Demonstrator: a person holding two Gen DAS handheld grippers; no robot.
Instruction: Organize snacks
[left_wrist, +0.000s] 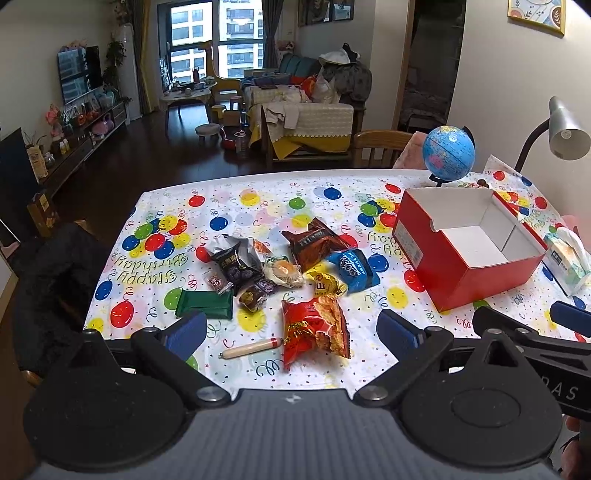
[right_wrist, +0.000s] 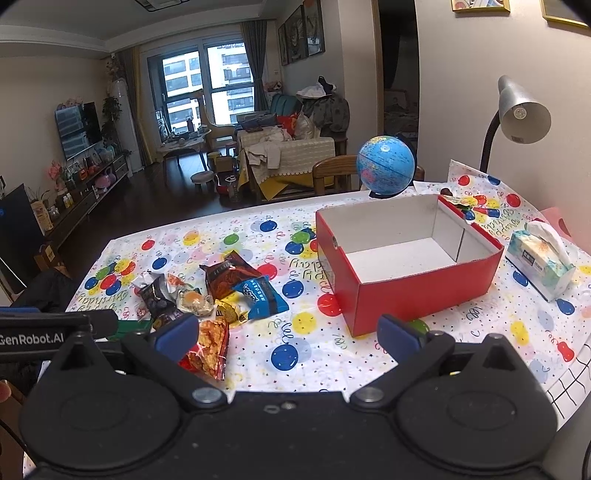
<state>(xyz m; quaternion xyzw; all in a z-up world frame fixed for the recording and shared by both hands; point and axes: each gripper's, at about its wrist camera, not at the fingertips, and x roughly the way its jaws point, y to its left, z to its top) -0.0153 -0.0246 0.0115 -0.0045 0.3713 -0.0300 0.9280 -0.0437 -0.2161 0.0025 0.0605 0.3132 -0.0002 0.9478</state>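
My left gripper (left_wrist: 291, 328) sits nearest the lens, its blue pads spread wide and holding nothing, above the near edge of the table (left_wrist: 229, 199). My right gripper (right_wrist: 288, 332) is likewise spread wide and empty; in the left view only one pad and part of its black arm show at the right edge.

Between my left pads lie a red chip bag (left_wrist: 314, 332) and a sausage stick (left_wrist: 253, 348), both clear of the pads. My left pad covers a corner of the green bar (left_wrist: 205, 303). Behind these the snacks lie in a loose heap: a black pouch (left_wrist: 234, 264), a brown bag (left_wrist: 314, 242), a blue pack (left_wrist: 352, 271), a yellow pack (left_wrist: 323, 282) and a clear-wrapped cake (left_wrist: 282, 271), overlapping so their edges are hard to follow. Their print is too small to read.

In the right view my left gripper's body hides most of the green bar, and my right pad cuts off part of the chip bag.

The red box (right_wrist: 417, 291) stands open and empty to the right of the heap, well apart from it. A tissue pack (right_wrist: 541, 260) lies just beside it, with a globe (right_wrist: 386, 166) and a lamp (right_wrist: 521, 110) behind.
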